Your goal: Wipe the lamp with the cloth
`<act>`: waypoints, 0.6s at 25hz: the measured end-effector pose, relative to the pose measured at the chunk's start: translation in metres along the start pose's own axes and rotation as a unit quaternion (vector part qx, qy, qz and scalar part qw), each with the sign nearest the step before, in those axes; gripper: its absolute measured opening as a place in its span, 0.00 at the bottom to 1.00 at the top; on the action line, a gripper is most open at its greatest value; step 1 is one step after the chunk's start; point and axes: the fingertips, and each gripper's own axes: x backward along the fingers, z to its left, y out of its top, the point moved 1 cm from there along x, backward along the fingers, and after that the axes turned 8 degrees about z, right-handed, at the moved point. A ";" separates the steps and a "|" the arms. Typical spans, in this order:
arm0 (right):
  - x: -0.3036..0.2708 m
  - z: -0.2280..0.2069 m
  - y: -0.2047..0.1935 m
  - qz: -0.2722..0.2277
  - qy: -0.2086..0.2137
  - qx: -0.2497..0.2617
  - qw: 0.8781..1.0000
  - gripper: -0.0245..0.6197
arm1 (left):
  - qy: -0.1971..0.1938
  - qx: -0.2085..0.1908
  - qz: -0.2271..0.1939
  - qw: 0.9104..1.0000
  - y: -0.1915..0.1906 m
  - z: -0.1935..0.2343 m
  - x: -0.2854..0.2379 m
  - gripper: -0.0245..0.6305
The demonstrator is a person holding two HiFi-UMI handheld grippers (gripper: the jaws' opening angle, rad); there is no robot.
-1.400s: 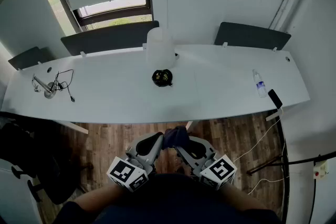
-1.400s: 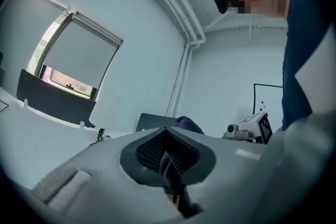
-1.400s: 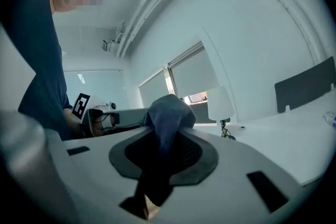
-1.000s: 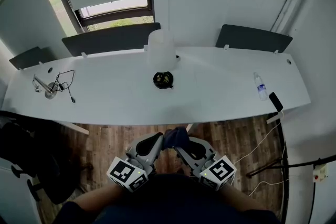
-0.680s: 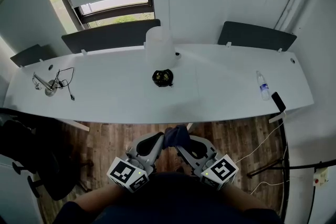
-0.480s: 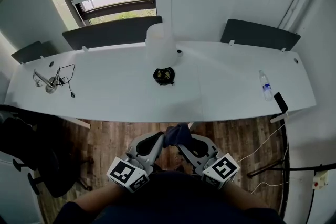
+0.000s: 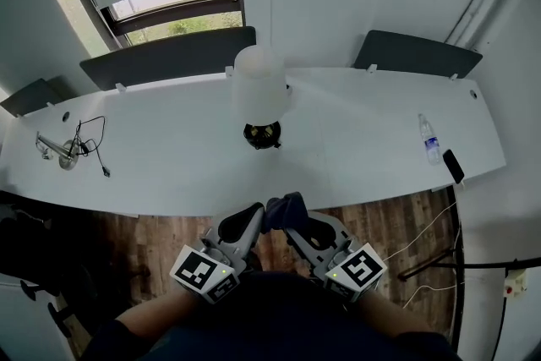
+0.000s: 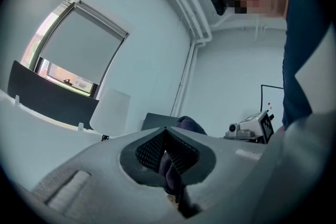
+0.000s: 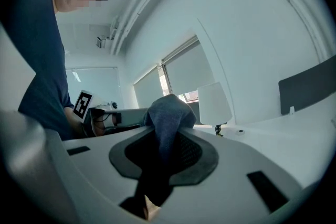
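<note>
The left gripper [image 8: 167, 155] is pinched down on one end of the cloth [image 7: 284, 210], dark fabric wedged between its ribbed pads. The cloth bridges straight across to the right gripper [image 9: 165, 157], which is clamped on the other end, with a bunched fold standing up above its jaws. Both are held low and close to the person's body, on the near side of the bench [image 7: 152, 165] and well apart from the lamp [image 7: 259, 87].

The lamp stands about mid-bench, towards the back edge. It is upright, its long axis vertical, with a pale shade above a small dark base.

I'd say the reach comes first. Carry the cloth forward over the bench edge, keeping both grips firm so it stays stretched rather than wadded. Meet the shade with the flat span of fabric, lightly, since a push could tip the lamp.
</note>
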 end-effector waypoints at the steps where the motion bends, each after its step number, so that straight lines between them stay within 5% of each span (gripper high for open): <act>1: -0.008 -0.004 0.004 0.000 -0.006 -0.001 1.000 0.17 | -0.005 0.001 -0.001 1.000 0.005 0.010 -0.004 0.04; 15: -0.098 -0.044 0.055 -0.019 -0.100 -0.011 0.995 0.17 | -0.069 -0.002 0.003 0.998 0.052 0.117 -0.027 0.04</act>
